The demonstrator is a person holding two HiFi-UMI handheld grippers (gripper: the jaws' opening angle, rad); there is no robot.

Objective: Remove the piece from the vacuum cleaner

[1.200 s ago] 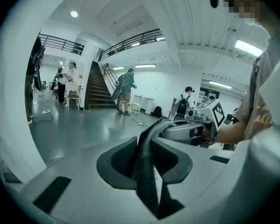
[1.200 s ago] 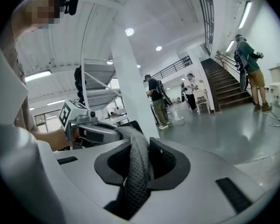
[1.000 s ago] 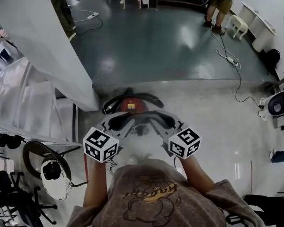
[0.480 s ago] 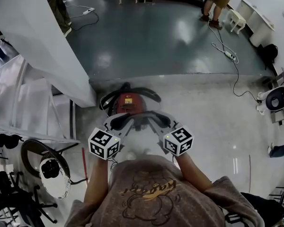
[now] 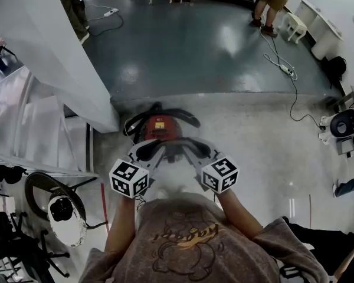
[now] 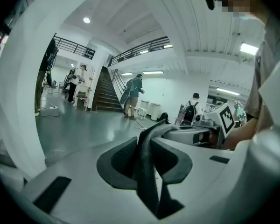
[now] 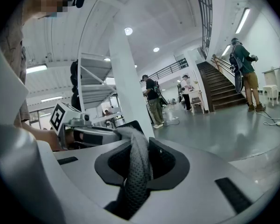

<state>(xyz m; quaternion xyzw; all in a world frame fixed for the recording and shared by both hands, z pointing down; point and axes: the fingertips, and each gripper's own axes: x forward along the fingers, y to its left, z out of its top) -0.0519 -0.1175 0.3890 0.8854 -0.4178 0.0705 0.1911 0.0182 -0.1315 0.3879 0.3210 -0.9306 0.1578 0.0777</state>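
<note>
Clamped with left gripper (image 6: 147, 162) and right gripper (image 7: 136, 171) on the grey woven piece (image 7: 135, 143) over the vacuum cleaner (image 5: 159, 127). Probably soft, light, floppy; best pinched near both ends.

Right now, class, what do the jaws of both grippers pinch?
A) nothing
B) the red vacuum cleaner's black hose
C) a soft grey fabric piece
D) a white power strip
C: the left gripper and the right gripper each show jaws closed on the soft grey fabric piece.

Brown cartoon-print T-shirt (image 5: 186, 240) (short sleeves), grey left gripper (image 5: 148, 151), grey right gripper (image 5: 196, 150), marker cubes (image 5: 128, 178)
</note>
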